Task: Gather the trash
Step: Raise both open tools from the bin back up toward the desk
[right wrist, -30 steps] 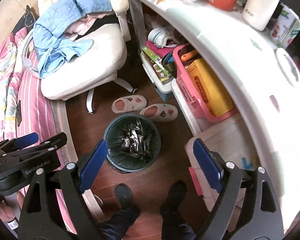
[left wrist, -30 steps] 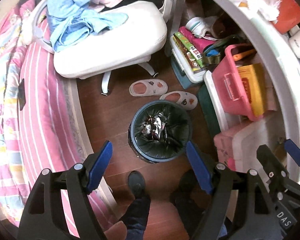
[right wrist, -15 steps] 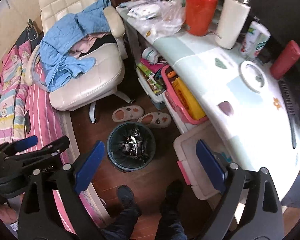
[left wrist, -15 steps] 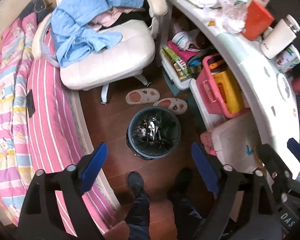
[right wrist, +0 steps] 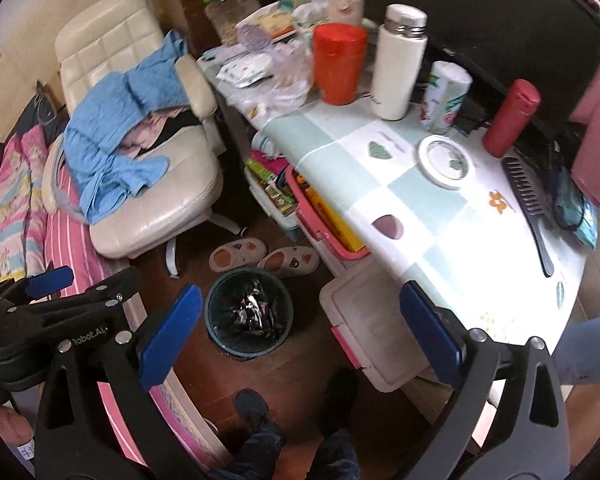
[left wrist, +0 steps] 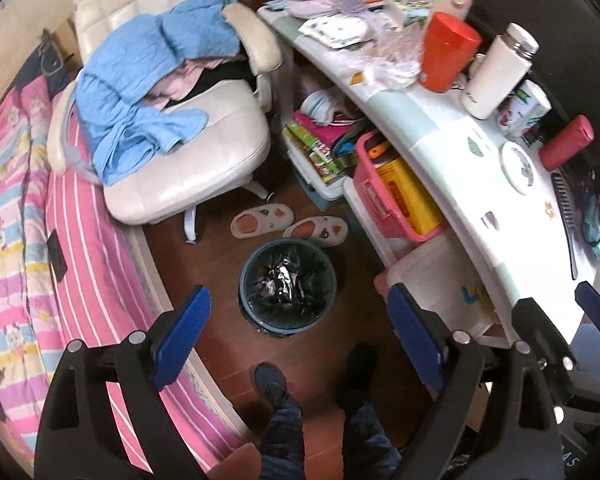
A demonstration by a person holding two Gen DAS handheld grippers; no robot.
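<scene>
Above a cluttered bedroom floor, the left gripper [left wrist: 296, 336] and the right gripper [right wrist: 296, 334] hang with their blue-padded jaws spread wide, holding nothing. Between the jaws in both views, the bin [left wrist: 287, 286] stands on the dark wood floor, lined with a black bag and holding crumpled shiny trash [left wrist: 282, 278]. Two slippers [left wrist: 290, 224] lie just beyond it, near the foot of a white chair [left wrist: 188, 160] draped with a blue garment [left wrist: 140, 92]. A pink striped bed [left wrist: 72, 240] runs along the left. To the right, a desk [right wrist: 440, 216] carries clear plastic wrappers [right wrist: 284, 80] at its far end, an orange cup [right wrist: 338, 64], a white flask [right wrist: 398, 62] and a black comb [right wrist: 528, 208]. The person's feet [left wrist: 312, 372] show at the near edge.
</scene>
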